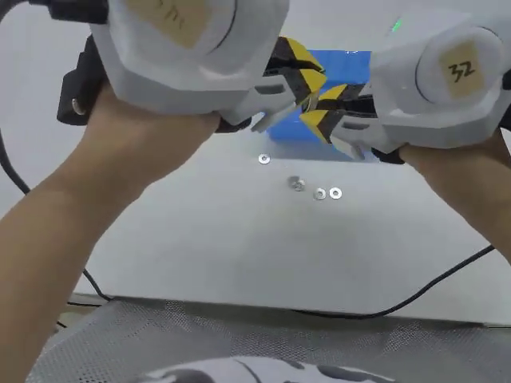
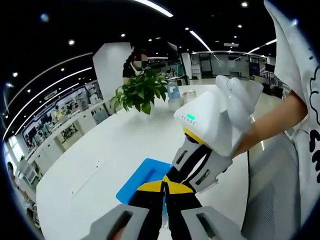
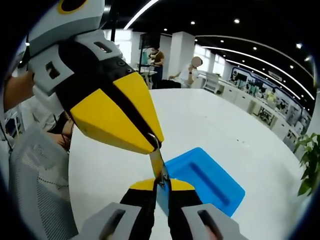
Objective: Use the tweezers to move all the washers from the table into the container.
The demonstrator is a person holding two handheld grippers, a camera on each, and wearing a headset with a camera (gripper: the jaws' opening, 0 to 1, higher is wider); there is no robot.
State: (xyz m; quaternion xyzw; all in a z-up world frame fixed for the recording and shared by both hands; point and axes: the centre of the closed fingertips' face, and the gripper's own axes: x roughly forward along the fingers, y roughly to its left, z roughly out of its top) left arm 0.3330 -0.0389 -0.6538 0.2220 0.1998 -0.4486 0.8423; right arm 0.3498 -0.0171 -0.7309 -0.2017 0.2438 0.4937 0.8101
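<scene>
Left gripper (image 3: 154,142) and right gripper (image 3: 161,186), sticker (image 1: 461,70) "32", both clamp their fingers on the tweezers (image 3: 159,167)

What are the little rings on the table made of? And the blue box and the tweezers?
The washers look like metal: they are silvery and shiny and catch the light. The blue container looks like plastic: it has an even colour, a smooth moulded rim and a slight sheen. The tweezers look like thin, pale metal, though little of them shows.
</scene>
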